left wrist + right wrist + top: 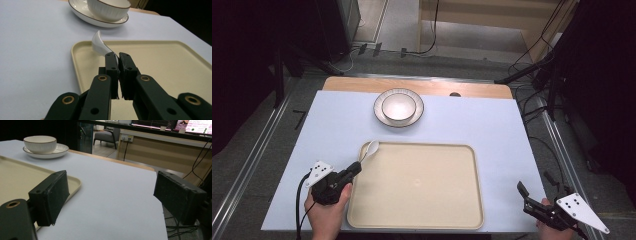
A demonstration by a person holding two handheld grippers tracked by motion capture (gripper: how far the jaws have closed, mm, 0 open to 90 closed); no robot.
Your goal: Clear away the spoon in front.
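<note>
The left gripper (117, 56) has its jaws pinched tight on the thin handle end of a white spoon (100, 45), with no gap left between the pads beyond the handle itself. The spoon juts forward and up from the grip, its scoop raised over the far left corner of the beige tray (472, 165), just above the rim there. From the glossy white look it is probably ceramic: stiff and light, but slick under the pads and likely to chip if it drops onto the tray rim. The hold sits far out on the handle tip, so the scoop could pivot in the grip; a hold nearer the middle of the handle would steady it better, and any set-down should be gentle.

Beyond the tray's far edge, a bowl (398, 106) sits on a saucer (418, 114), well apart from the spoon.

The right gripper (110, 197) rests off the tray's near right corner, its jaws spread wide with nothing between them, only the pale blue table cover (112, 185) beneath.
</note>
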